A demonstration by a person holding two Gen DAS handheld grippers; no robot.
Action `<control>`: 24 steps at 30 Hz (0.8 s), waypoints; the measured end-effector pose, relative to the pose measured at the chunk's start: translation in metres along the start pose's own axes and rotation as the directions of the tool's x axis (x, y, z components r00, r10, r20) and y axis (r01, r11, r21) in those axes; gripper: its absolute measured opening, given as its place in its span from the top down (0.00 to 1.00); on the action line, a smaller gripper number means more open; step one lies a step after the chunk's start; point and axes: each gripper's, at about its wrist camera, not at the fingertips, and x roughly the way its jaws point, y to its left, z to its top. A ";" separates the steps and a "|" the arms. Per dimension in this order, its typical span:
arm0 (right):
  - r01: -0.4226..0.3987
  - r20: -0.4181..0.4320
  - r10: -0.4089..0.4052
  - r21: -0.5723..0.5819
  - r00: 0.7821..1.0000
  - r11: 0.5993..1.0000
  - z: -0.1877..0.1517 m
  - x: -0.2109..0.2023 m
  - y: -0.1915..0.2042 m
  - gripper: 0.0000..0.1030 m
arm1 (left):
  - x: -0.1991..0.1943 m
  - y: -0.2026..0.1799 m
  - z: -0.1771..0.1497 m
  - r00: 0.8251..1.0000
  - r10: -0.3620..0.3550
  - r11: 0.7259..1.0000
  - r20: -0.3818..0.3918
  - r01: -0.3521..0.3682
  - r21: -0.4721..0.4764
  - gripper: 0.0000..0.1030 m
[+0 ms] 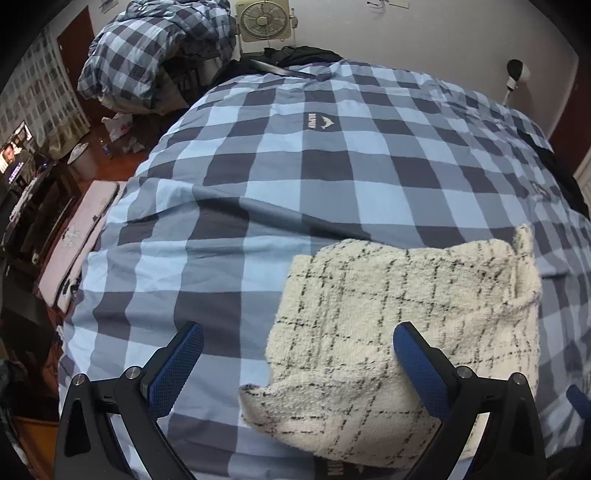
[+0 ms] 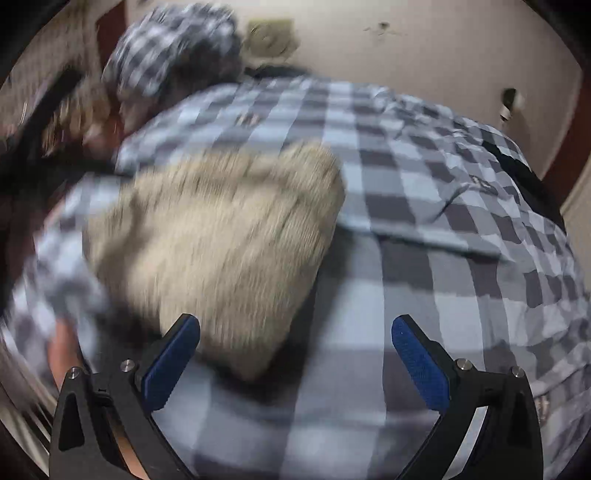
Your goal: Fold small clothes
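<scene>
A small cream knit garment with thin black check lines (image 1: 399, 332) lies folded on a blue-and-grey checked bed cover (image 1: 295, 166). My left gripper (image 1: 297, 345) is open and empty, just above the garment's near left edge; its right finger is over the cloth. In the right wrist view the picture is motion-blurred: the same garment (image 2: 221, 243) lies ahead and to the left. My right gripper (image 2: 295, 343) is open and empty, with the garment's near corner by its left finger.
A heap of matching checked bedding (image 1: 155, 55) and a fan (image 1: 262, 20) stand at the far left by the wall. The bed's left edge drops to a pink mat (image 1: 77, 240) and cluttered floor. Dark clothing (image 1: 565, 177) lies at the bed's right edge.
</scene>
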 end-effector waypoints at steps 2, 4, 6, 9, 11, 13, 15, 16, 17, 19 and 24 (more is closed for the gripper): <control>0.018 -0.035 -0.020 -0.051 0.999 0.999 0.002 0.008 0.012 0.02 | 0.003 0.001 -0.002 1.000 0.023 1.000 -0.002 -0.023 0.008 0.00; -0.008 -0.040 0.007 -0.045 0.999 0.999 0.009 0.017 0.015 0.02 | 0.007 0.002 -0.004 0.999 0.036 0.999 -0.005 -0.036 0.015 0.00; -0.070 -0.067 0.069 -0.013 0.995 0.997 0.011 0.023 0.011 0.02 | 0.010 0.004 -0.006 0.999 0.038 0.999 -0.012 -0.038 0.014 0.00; -0.086 -0.061 0.087 0.019 0.994 0.996 0.009 0.010 0.005 0.02 | 0.012 0.006 -0.007 0.999 0.027 1.000 -0.025 -0.027 0.001 0.00; -0.073 -0.029 0.073 -0.006 0.997 0.997 0.002 0.000 0.007 0.02 | 0.014 0.005 -0.005 0.999 0.027 1.000 -0.030 -0.027 -0.003 0.00; -0.045 -0.092 0.038 -0.085 0.995 0.995 -0.005 0.009 0.019 0.02 | 0.015 0.003 -0.003 0.999 0.026 1.000 -0.026 -0.026 -0.009 0.00; -0.031 -0.137 0.016 -0.113 0.990 0.993 -0.005 0.025 0.026 0.02 | 0.016 0.001 -0.002 1.000 0.022 1.000 -0.020 -0.022 -0.017 0.00; -0.027 -0.148 0.009 -0.117 0.989 0.993 -0.003 0.032 0.029 0.02 | 0.016 0.001 -0.002 1.000 0.020 1.000 -0.018 -0.021 -0.017 0.00; -0.023 -0.136 0.007 -0.119 0.991 0.993 0.001 0.038 0.030 0.02 | 0.015 0.000 -0.003 1.000 0.023 1.000 -0.016 -0.023 -0.014 0.00; 0.033 -0.114 -0.048 -0.131 0.992 0.991 0.007 0.050 0.033 0.02 | 0.014 -0.001 -0.003 0.999 0.030 1.000 -0.014 -0.030 -0.004 0.00; 0.060 -0.227 -0.047 0.050 0.973 0.997 0.005 0.068 -0.002 0.02 | 0.017 -0.009 -0.009 0.999 0.037 0.998 -0.024 -0.036 0.043 0.00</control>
